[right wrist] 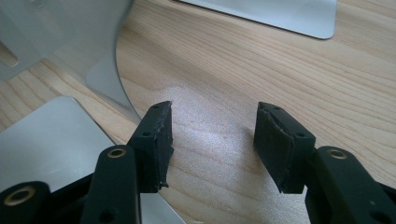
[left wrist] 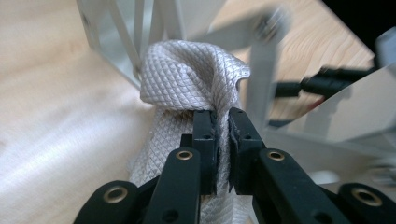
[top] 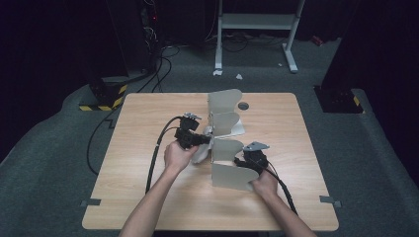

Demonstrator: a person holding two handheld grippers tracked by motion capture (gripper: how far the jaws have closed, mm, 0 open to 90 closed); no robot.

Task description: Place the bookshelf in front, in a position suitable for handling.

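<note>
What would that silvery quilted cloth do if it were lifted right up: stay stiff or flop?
Probably flop. In the left gripper view the cloth bunches into soft folds where the left tool pinches it, so it looks limp. It seems thin and likely light. Its diamond texture may give the pads some hold, though its sheen hints it could slide.

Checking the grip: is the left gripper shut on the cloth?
Shut: the left gripper pinches the quilted grey cloth between its pads.

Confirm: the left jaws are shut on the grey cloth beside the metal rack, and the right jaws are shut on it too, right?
Not quite. In the right gripper view the right gripper has its jaws open over bare table. The left gripper does pinch the grey cloth beside the metal rack.
</note>
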